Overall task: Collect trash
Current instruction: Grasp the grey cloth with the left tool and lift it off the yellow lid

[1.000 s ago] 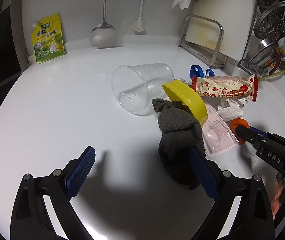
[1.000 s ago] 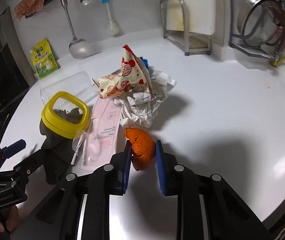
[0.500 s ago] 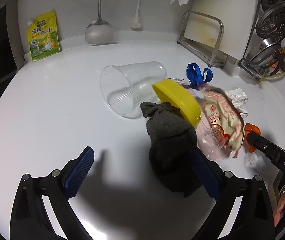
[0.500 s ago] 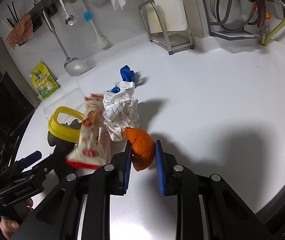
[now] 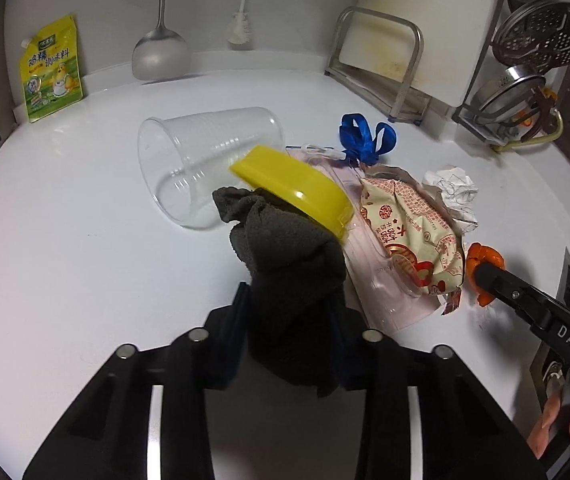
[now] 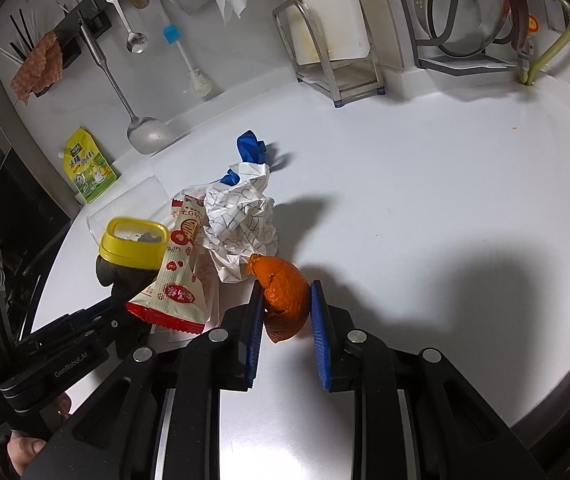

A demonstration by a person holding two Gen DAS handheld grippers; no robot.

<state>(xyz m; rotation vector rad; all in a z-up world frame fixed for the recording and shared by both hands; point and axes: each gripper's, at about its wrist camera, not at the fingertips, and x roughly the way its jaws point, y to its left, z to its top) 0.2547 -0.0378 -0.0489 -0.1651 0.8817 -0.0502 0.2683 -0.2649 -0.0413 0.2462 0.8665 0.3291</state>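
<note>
The white kitchen counter (image 5: pixel 85 240) is smooth and shiny, with a wall of hanging utensils at the far side. On it the left gripper (image 5: pixel 291 320) is now clenched on the dark grey cloth (image 5: pixel 289 264); half a second ago its blue fingers stood wide apart on both sides of this cloth, so the grasp is new. The right gripper (image 6: pixel 287 312) holds the orange peel (image 6: pixel 283 300) between its ribbed blue pads, as it did before, and it has pulled the peel a little nearer. I judge that both hands now have one piece each, and the next step is to carry them away. The cloth is soft, thick and crumpled, and a yellow lid (image 5: pixel 293 184) of hard plastic leans on its far end, so it may slide off when the cloth rises. The peel is a curved, stiff shell with a rough torn edge. To the right of the cloth lie a flat pink packet (image 5: pixel 381 292), a glossy snack wrapper (image 5: pixel 409 232) that has fallen flat across the packet since a second ago, and a crumpled paper (image 5: pixel 451 188). Farther away lie a clear ribbed plastic cup (image 5: pixel 201 160) on its side and a blue ribbon (image 5: pixel 365 138).
</note>
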